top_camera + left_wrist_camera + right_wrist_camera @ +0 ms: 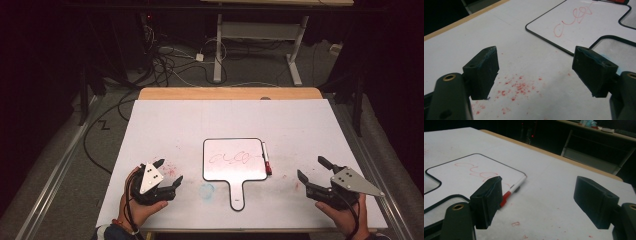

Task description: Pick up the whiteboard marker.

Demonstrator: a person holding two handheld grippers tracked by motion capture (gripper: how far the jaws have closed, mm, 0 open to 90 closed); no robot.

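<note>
A small paddle-shaped whiteboard [235, 160] with a black rim and a handle lies at the table's middle front, red scribbles [574, 17] on it. A red-capped marker [266, 159] rests along its right edge, also seen as the marker [512, 188] in the right gripper view. My left gripper [169, 172] hovers open to the board's left, over red smudges [517, 87]. My right gripper [312, 169] is open to the board's right, nothing between its jaws.
The table is covered by a white sheet [175, 120] with a wooden edge [230, 93] at the back. A faint blue smudge [206, 190] lies left of the board's handle. Cables [170, 65] and a desk frame [260, 40] stand on the floor beyond.
</note>
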